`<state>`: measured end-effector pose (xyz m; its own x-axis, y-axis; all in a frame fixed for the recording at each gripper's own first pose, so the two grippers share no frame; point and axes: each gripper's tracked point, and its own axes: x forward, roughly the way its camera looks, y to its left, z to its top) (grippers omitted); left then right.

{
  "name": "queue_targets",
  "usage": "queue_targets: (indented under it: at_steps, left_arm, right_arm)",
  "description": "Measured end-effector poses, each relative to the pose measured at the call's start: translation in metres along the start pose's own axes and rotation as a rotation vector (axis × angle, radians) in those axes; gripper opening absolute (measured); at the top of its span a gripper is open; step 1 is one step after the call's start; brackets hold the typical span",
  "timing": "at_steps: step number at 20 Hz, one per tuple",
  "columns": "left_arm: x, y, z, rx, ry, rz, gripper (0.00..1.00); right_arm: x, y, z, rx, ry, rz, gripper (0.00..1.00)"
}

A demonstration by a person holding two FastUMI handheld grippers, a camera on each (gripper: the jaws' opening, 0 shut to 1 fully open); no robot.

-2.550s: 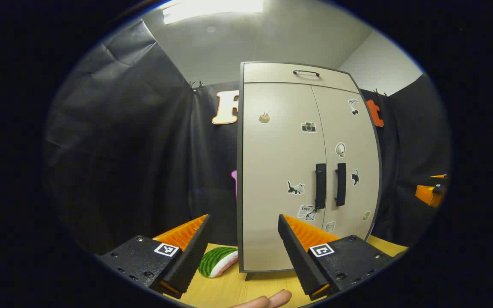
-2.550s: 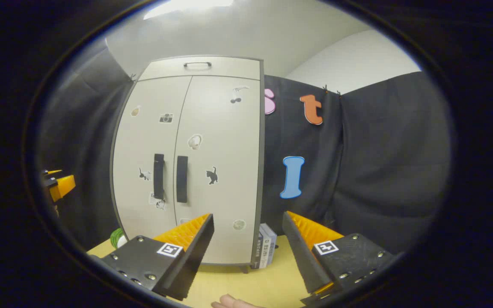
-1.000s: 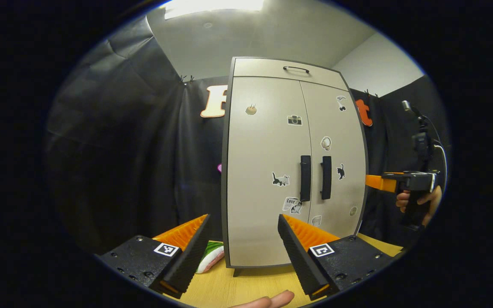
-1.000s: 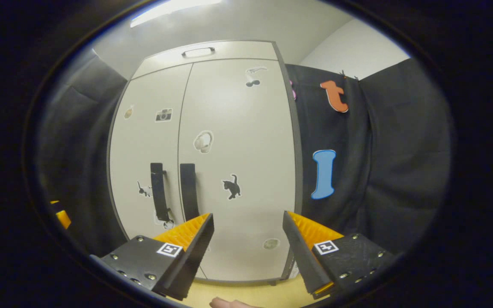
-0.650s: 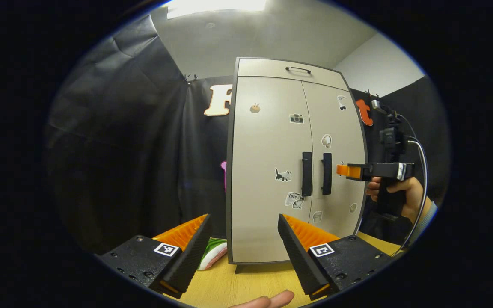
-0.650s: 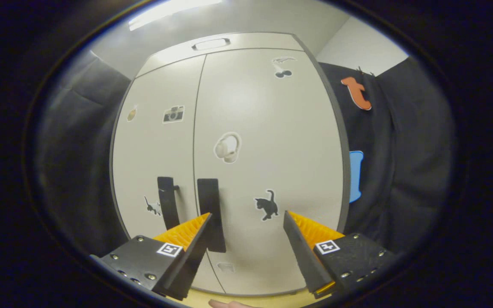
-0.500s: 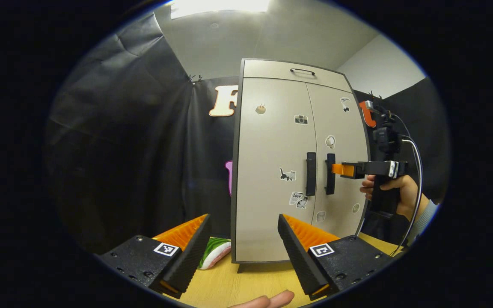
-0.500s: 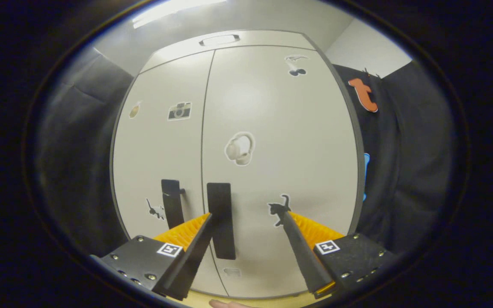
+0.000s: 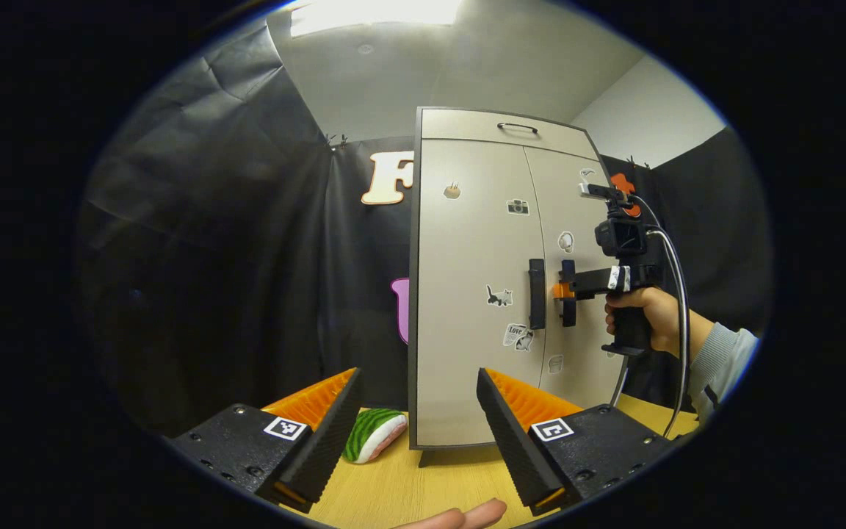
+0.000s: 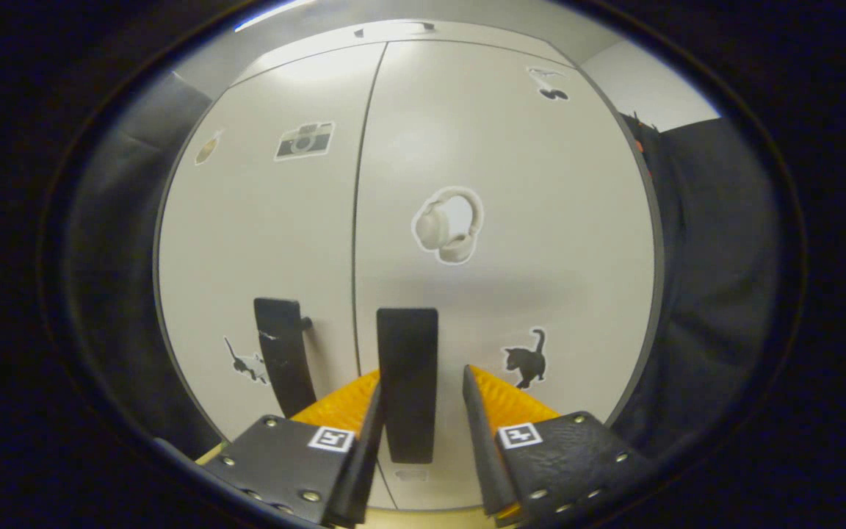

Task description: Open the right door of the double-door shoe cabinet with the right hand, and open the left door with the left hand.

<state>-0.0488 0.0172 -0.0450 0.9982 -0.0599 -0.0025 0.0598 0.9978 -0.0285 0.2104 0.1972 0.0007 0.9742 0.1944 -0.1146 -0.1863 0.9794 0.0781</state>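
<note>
The beige double-door shoe cabinet (image 9: 460,294) stands on the table with both doors shut. My right gripper (image 10: 421,378) straddles the black handle of the right door (image 10: 408,345), jaws narrowed. The left finger (image 10: 353,404) touches the handle and a small gap shows at the right finger (image 10: 493,400). From the left gripper view, that right gripper (image 9: 559,290) is level with the right handle (image 9: 568,294), held by a hand (image 9: 651,312). The left door's handle (image 9: 536,294) (image 10: 283,360) is free. My left gripper (image 9: 419,382) hangs open, well back from the cabinet's lower left.
A watermelon-patterned object (image 9: 371,435) lies on the wooden table (image 9: 408,492) just left of the cabinet's foot. A top drawer with a thin handle (image 9: 517,127) sits above the doors. A cable (image 9: 676,294) loops from the right gripper. Black cloth walls surround the cabinet.
My right gripper has moved forward to the right door's handle and its jaws have narrowed around it. The left gripper has drifted only slightly. Both doors remain shut.
</note>
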Motion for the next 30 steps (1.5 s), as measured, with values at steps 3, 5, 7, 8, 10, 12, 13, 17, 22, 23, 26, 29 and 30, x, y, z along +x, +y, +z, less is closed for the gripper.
queue_targets:
  at_steps: [3,5,7,8,10,12,13,17,22,23,26,29,30]
  left_arm:
    - [-0.002,-0.001,-0.005,-0.004,0.01,-0.013,0.95]
    - [-0.002,0.004,-0.006,0.003,0.012,-0.002,0.95]
    - [-0.003,0.008,-0.004,0.009,0.008,0.009,0.95]
    - [-0.003,0.009,-0.003,0.008,0.0,0.013,0.95]
    - [-0.004,0.011,-0.002,0.006,-0.007,0.017,0.95]
    - [-0.007,0.012,-0.002,0.002,-0.01,0.024,0.95]
    - [-0.009,0.01,-0.003,-0.005,-0.012,0.018,0.95]
    - [-0.014,0.002,-0.006,-0.011,-0.002,-0.001,0.95]
    - [-0.02,-0.011,-0.014,0.004,0.032,-0.011,0.95]
    - [-0.021,-0.014,-0.012,0.011,0.024,-0.015,0.95]
    - [-0.029,-0.026,-0.009,0.029,0.015,-0.03,0.95]
    - [-0.036,-0.037,-0.004,0.027,0.005,-0.047,0.92]
    - [-0.039,-0.04,-0.002,0.025,0.002,-0.052,0.95]
  right_arm:
    - [0.001,-0.001,-0.002,0.026,0.024,-0.021,0.18]
    - [0.001,-0.001,-0.003,0.022,0.035,-0.004,0.18]
    - [-0.002,-0.002,-0.003,0.013,0.035,-0.005,0.18]
    - [-0.003,-0.002,-0.003,0.014,0.037,-0.008,0.17]
    - [-0.006,-0.002,-0.002,0.008,0.037,0.004,0.18]
    - [-0.014,-0.003,-0.001,0.027,0.045,0.031,0.18]
    - [-0.017,-0.003,-0.001,0.031,0.051,0.044,0.18]
    - [-0.025,-0.005,0.001,0.007,0.054,0.098,0.17]
    - [-0.037,-0.01,0.003,-0.004,0.054,0.143,0.18]
    - [-0.039,-0.011,0.002,-0.003,0.058,0.152,0.18]
    - [-0.045,-0.015,0.003,-0.017,0.059,0.167,0.17]
    - [-0.053,-0.023,0.004,-0.029,0.06,0.169,0.18]
    - [-0.055,-0.024,0.004,-0.027,0.06,0.174,0.17]
